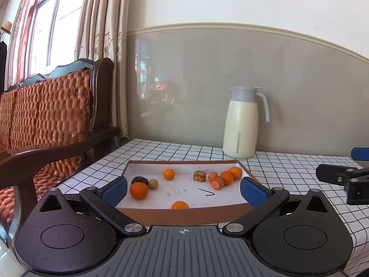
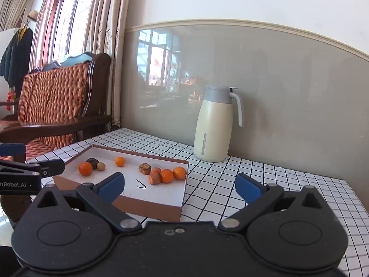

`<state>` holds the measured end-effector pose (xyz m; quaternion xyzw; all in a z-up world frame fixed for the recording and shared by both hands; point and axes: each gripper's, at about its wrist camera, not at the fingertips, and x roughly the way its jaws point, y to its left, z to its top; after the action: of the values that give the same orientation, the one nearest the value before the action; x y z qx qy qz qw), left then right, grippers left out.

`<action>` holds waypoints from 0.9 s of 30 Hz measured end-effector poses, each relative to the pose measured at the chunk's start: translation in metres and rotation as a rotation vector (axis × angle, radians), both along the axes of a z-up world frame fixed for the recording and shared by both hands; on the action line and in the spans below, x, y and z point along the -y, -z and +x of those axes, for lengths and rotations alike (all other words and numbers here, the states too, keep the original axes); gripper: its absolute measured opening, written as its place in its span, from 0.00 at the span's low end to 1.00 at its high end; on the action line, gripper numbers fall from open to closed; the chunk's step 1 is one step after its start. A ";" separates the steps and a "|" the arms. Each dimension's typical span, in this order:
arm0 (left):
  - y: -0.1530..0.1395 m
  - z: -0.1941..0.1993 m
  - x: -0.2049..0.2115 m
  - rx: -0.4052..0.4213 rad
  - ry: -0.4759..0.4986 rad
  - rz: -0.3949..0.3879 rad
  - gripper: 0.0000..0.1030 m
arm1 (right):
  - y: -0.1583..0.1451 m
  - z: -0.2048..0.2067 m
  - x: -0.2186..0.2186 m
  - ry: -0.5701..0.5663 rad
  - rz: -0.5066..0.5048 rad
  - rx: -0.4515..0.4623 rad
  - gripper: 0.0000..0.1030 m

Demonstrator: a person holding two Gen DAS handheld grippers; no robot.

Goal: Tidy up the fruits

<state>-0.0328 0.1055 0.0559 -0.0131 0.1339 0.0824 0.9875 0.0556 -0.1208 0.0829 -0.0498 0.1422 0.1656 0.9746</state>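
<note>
1. Fruits are seen in the left wrist view lying loose in a shallow cardboard box lid (image 1: 184,215) on the checked tablecloth (image 1: 288,173): a mandarin (image 1: 138,190) beside a dark shrivelled fruit (image 1: 139,180) and a small tan fruit (image 1: 153,183) at left, and a cluster of oranges (image 1: 227,177) at right.
2. The left gripper (image 1: 183,190) is held before the lid's near wall, jaws spread wide and holding nothing, presumably so that any piece could be reached.
3. In the right wrist view, the right gripper (image 2: 181,185) is held over the lid's right corner, jaws likewise wide and empty.
4. A thermos jug (image 2: 213,124) is seen standing well behind the lid, clear of the work.
5. Whether sorting is ahead or finished cannot be settled.
</note>
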 end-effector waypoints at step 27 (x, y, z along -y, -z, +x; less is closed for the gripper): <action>0.024 -0.025 0.015 0.097 -0.012 -0.010 1.00 | 0.028 -0.026 0.019 0.095 -0.002 0.087 0.94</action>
<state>-0.0578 0.0900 0.0319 -0.0227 0.0864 0.0872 0.9922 0.0293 -0.1402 0.0553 -0.0513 0.1019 0.1168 0.9866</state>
